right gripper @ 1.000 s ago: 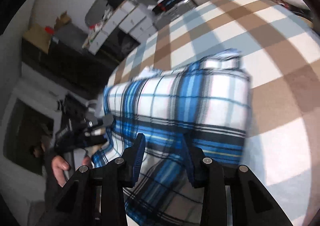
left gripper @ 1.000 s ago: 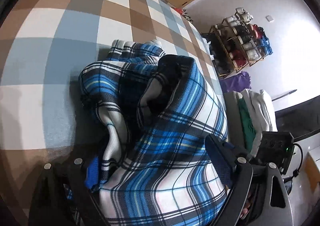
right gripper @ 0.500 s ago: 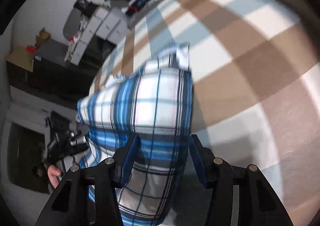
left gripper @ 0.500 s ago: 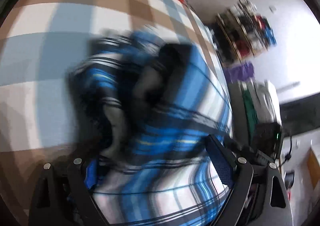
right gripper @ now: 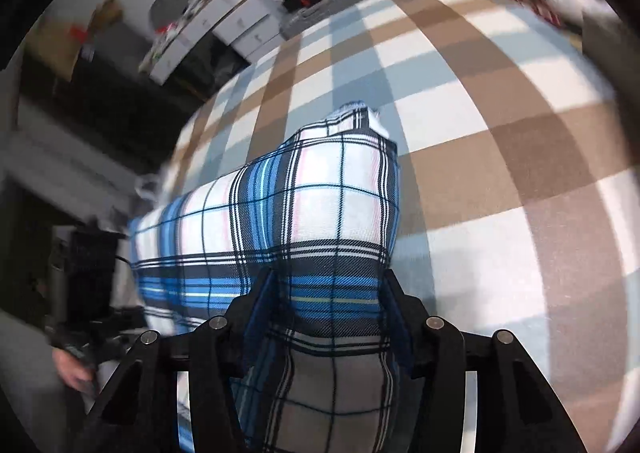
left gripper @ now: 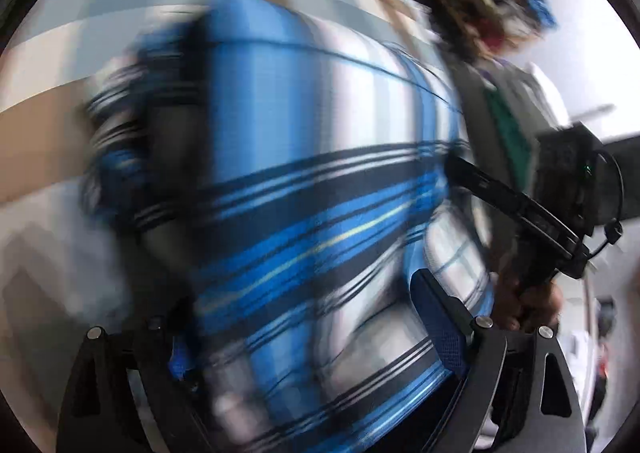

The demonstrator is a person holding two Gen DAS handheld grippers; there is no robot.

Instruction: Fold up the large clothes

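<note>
Although the left wrist view is strongly blurred, the plaid shirt (left gripper: 304, 189) clearly fills the space between the jaws of the left gripper (left gripper: 304, 337), which look wide with cloth bunched in them; whether they really pinch it, I cannot tell. The shirt lies ahead of the jaws over the checked bed cover (left gripper: 48, 141), and the other tool appears at the right.

In the right wrist view, the right gripper (right gripper: 326, 305) has narrow jaws closed on a gathered edge of the shirt (right gripper: 304, 209). The shirt's long axis runs from these jaws to the left, toward the other hand (right gripper: 74, 367). I judge that the next fold needs both held ends to travel together across the bed.
</note>
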